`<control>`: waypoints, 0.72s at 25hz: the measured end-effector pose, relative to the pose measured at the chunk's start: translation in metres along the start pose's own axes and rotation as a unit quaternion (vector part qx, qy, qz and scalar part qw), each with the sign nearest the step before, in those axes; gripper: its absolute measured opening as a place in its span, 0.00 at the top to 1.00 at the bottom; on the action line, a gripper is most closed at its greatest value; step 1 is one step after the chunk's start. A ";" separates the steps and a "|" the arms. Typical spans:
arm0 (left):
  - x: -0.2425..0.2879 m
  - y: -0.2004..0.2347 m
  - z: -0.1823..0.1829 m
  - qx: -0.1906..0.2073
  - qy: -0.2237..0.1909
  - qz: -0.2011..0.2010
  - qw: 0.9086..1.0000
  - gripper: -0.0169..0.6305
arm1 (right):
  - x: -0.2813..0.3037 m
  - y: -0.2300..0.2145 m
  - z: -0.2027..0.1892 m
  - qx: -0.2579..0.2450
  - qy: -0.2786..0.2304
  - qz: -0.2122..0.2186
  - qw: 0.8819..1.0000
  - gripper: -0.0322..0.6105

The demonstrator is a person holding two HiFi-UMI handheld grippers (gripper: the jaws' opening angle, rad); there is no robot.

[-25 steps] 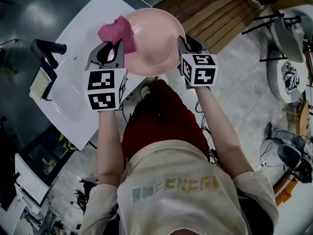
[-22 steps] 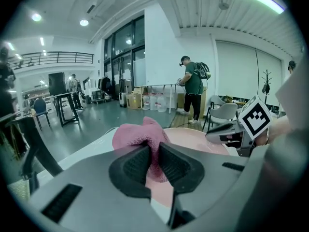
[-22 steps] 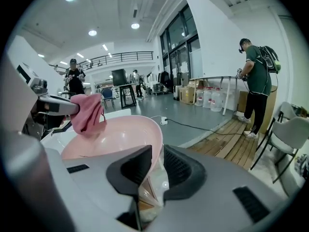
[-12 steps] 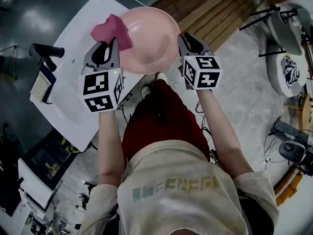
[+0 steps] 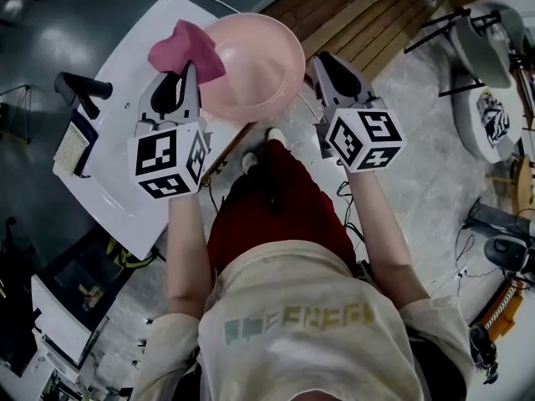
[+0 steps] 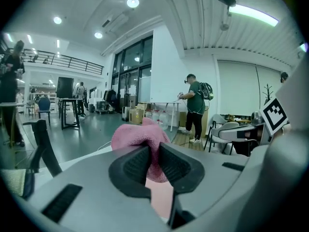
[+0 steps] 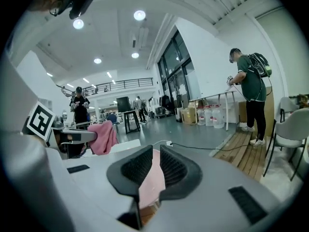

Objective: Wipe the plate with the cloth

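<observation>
Cloth (image 5: 185, 47): pink, bunched up, pinched tight in left tool (image 5: 185, 75), up in air over white desk (image 5: 125, 140). Sits at left rim of plate (image 5: 255, 65), seems touching. Plate: pink, held up by right rim, right tool (image 5: 322, 67) closed on it. Wiping maybe just starting, most left to do. No dirt seen. Plate's underside hidden. Touching spot hard to see.

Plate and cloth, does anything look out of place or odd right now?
Nothing stands out. The right gripper clamps the rim of the pink plate, and the left gripper grips the pink cloth at the opposite rim.
</observation>
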State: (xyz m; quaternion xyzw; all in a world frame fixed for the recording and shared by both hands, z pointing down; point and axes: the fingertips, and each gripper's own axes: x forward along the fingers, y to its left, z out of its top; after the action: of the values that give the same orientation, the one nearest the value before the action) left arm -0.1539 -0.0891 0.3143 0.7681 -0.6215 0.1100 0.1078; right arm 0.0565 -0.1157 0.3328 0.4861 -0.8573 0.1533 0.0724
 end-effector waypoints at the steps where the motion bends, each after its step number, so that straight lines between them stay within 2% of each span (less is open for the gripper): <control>1: -0.003 -0.001 0.002 0.000 -0.004 -0.002 1.000 0.88 | -0.005 0.003 0.006 -0.003 -0.010 0.002 1.000 0.84; 18: -0.058 -0.013 0.024 0.002 -0.056 -0.026 0.998 0.88 | -0.064 0.039 0.043 -0.049 -0.070 -0.007 0.996 0.89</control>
State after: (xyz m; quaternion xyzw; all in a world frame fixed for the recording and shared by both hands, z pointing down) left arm -0.1525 -0.0396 0.2733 0.7894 -0.6058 0.0652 0.0746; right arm 0.0571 -0.0596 0.2673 0.4977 -0.8632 0.0761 0.0368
